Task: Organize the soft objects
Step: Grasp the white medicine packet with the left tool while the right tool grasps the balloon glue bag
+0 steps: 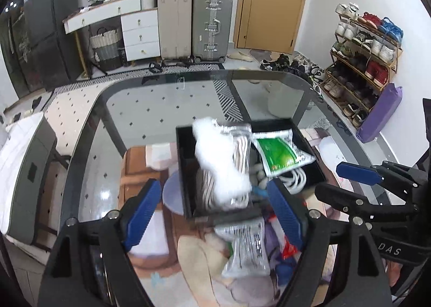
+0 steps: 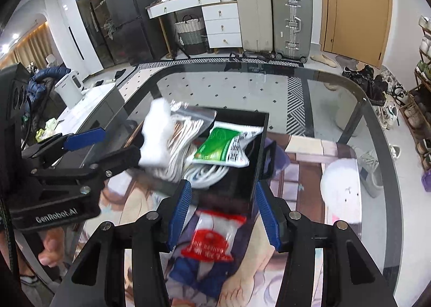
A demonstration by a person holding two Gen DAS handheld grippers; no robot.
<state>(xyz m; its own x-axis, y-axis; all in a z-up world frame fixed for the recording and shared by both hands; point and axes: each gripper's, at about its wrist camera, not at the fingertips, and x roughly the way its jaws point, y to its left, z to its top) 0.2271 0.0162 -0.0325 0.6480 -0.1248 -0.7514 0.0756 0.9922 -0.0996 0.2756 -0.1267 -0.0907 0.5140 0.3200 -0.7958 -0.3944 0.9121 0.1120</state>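
A black open box (image 1: 186, 172) (image 2: 258, 145) stands on the glass table. In it lie a white fluffy piece (image 1: 215, 161) (image 2: 156, 134), a clear bag of white cord (image 1: 239, 145) (image 2: 186, 129), a green packet (image 1: 277, 154) (image 2: 218, 145) and a coiled white cable (image 2: 207, 175). My left gripper (image 1: 214, 212) (image 2: 121, 144) hangs open just before the box's near wall, with nothing between its pads. A clear printed packet (image 1: 245, 250) lies below it. My right gripper (image 2: 225, 216) (image 1: 328, 180) is open over a red-and-white packet (image 2: 212, 239), pads clear of it.
The glass table (image 2: 350, 97) carries a printed mat (image 2: 309, 150) under the box. Beyond the far edge stand suitcases (image 1: 212, 24), a white drawer desk (image 1: 140, 32) and a shoe rack (image 1: 363, 64). A hand (image 2: 51, 247) holds the left gripper's handle.
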